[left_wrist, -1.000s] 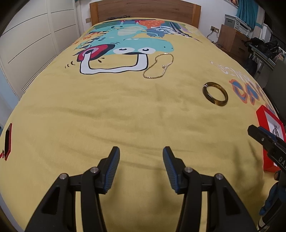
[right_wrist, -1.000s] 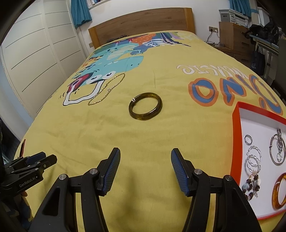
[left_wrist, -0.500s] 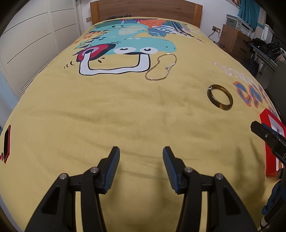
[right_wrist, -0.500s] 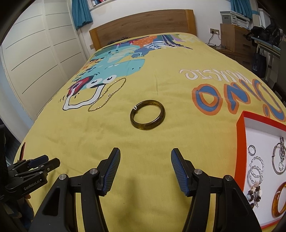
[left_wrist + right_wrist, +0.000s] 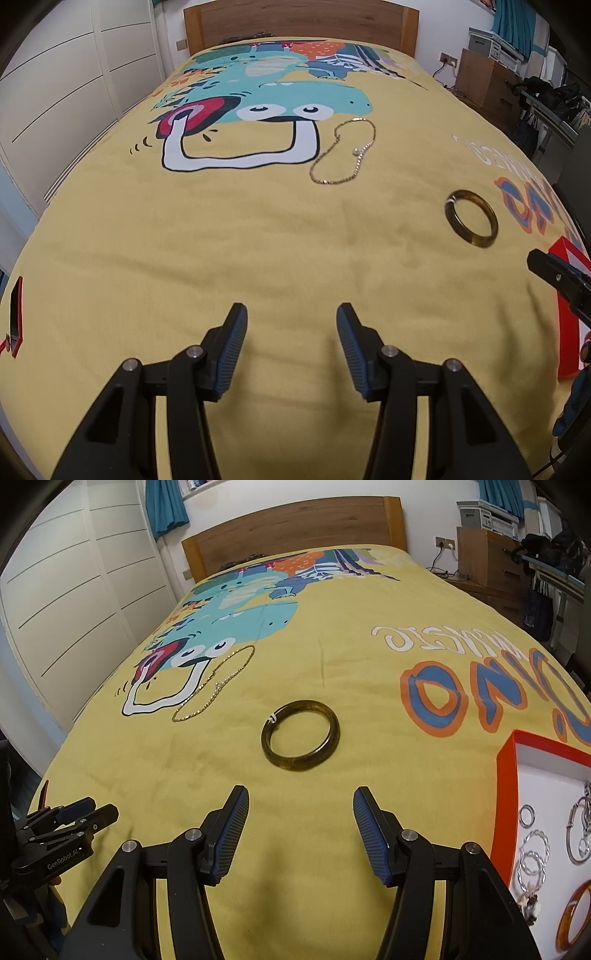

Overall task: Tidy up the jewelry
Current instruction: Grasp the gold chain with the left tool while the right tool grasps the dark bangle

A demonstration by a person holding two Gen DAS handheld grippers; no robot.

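Nearest to us, our left gripper stands partly open over bare yellow bedspread, with nothing between its blue pads. Our right gripper is likewise partly open and empty, its jaws apart above the cloth.

Just beyond the right gripper lies a dark olive bangle, flat on the bedspread, with a small white tag on its rim. To its right we see the red-edged tray with a white floor, holding silver rings, twisted hoops, a beaded piece and an amber bangle.

Farther off, to the left of the olive bangle, a gold chain lies in a long loop beside the cartoon dinosaur print. At the far end stands the wooden headboard.
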